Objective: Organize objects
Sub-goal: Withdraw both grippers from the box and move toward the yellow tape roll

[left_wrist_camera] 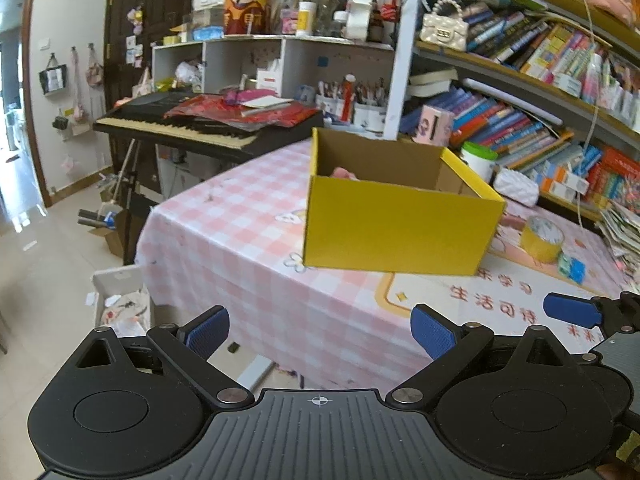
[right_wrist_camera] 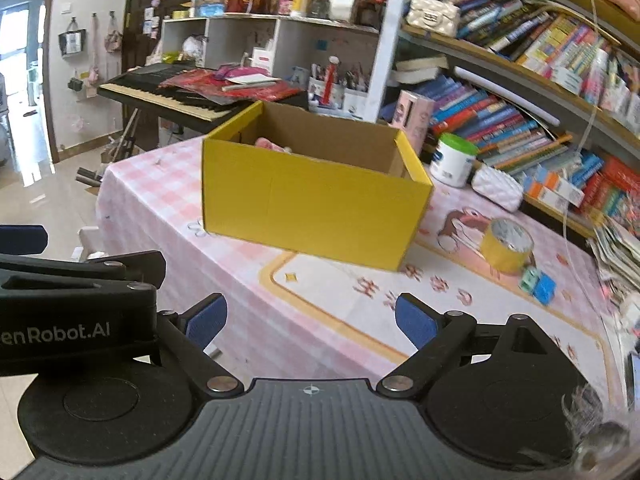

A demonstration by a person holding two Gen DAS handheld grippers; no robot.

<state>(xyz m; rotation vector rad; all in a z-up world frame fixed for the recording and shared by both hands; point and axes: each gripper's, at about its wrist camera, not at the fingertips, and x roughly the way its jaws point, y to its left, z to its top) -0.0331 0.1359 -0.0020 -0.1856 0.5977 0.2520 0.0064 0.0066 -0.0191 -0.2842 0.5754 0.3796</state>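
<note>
An open yellow cardboard box [left_wrist_camera: 396,228] [right_wrist_camera: 312,208] stands on the pink checked tablecloth [left_wrist_camera: 240,240] [right_wrist_camera: 224,280], with something pink [left_wrist_camera: 344,173] [right_wrist_camera: 272,144] lying inside. A yellow tape roll [left_wrist_camera: 541,239] [right_wrist_camera: 506,245] and small green and blue blocks [left_wrist_camera: 572,266] [right_wrist_camera: 538,285] lie on the cloth to the box's right. My left gripper [left_wrist_camera: 320,334] is open over the table's near edge, nothing between its blue pads. My right gripper [right_wrist_camera: 310,322] is open too, short of the box, with nothing in it. It also shows at the right edge of the left wrist view.
Behind the box stand a white jar with a green lid [right_wrist_camera: 454,158], a white quilted pouch [right_wrist_camera: 498,188] and a pink carton [right_wrist_camera: 416,116]. Bookshelves [left_wrist_camera: 540,80] line the right side, stacked papers [right_wrist_camera: 618,256] beside them. A keyboard piano [left_wrist_camera: 192,120] stands at the back left, floor clutter [left_wrist_camera: 120,304] below.
</note>
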